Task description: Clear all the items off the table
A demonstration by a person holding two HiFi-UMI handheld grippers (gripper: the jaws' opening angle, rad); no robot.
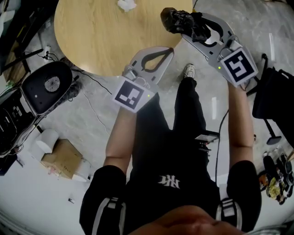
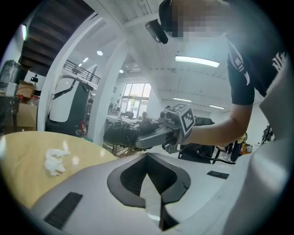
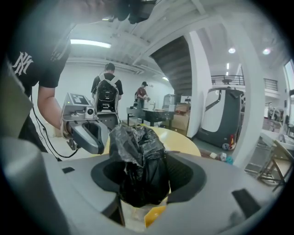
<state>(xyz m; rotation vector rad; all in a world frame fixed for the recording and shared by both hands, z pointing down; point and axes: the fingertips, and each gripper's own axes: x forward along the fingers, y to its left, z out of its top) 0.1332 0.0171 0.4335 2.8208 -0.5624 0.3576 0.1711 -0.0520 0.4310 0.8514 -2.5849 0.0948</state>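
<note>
Only folds of plastic hold the bag

My right gripper (image 1: 190, 30) has its jaws part-way apart, pinching a crumpled black plastic bag (image 1: 177, 18) that bulges up out of them. It hangs in the air by the rim of the round pale wooden tabletop (image 1: 92, 32). A yellow scrap (image 3: 154, 215) shows under the bag in the right gripper view; I cannot tell what it is. My left gripper (image 1: 168, 52) has its jaws pressed together on nothing, just off the tabletop's near edge.

What worries me most is the grip itself. The jaws seem to bite slick, thin folds and not the bag's bulk, so a quick swing or a tilt could let it slide out onto the grey stone floor (image 1: 257, 23). If anything is inside, it may scatter there.

A crumpled white tissue (image 1: 127, 5) lies alone on the far part of the tabletop. It looks very light. Going at it with my left jaws closed would only push it along or off the far edge. A shallow pinch might catch just a wisp and tear it.
</note>
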